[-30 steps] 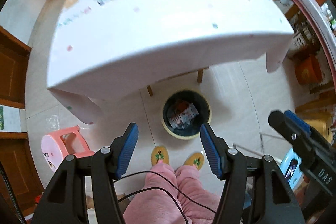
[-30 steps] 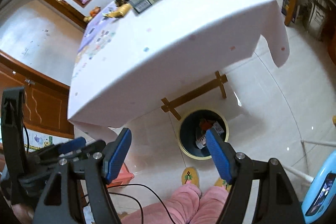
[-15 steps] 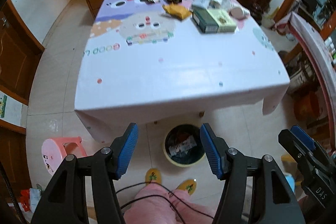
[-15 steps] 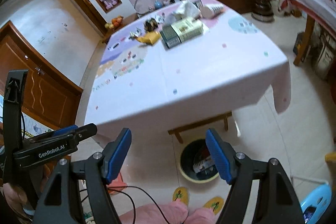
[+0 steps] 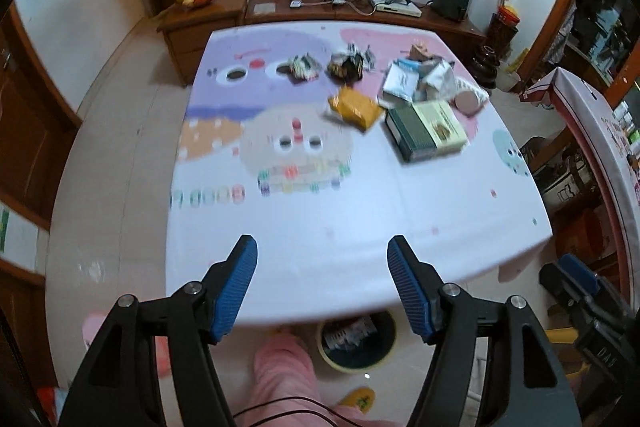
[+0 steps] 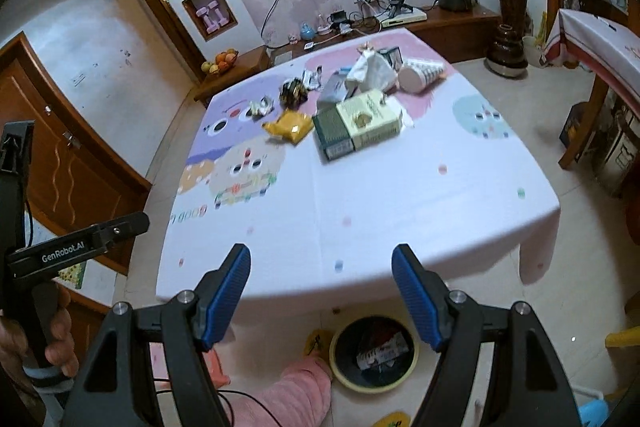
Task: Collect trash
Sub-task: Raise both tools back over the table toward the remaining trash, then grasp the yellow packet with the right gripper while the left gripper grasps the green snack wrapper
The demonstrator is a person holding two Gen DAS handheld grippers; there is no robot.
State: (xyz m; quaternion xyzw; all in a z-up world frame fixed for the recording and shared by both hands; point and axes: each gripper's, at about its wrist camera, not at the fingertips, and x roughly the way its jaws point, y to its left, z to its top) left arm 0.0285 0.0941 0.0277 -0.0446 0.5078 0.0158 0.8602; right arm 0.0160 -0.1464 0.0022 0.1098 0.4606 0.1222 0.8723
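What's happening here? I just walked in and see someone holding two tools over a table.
A person is clearing trash. Both tongs, left and right, are open and empty above the table's near edge; the left's jaws have just been opening. A yellow wrapper, green box and paper cup lie at the far side. The bin below holds some trash.

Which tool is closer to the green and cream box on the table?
Right, probably. The box lies almost straight ahead of the right tool; from the left tool, whose empty jaws have just been opening, it sits off to the right.
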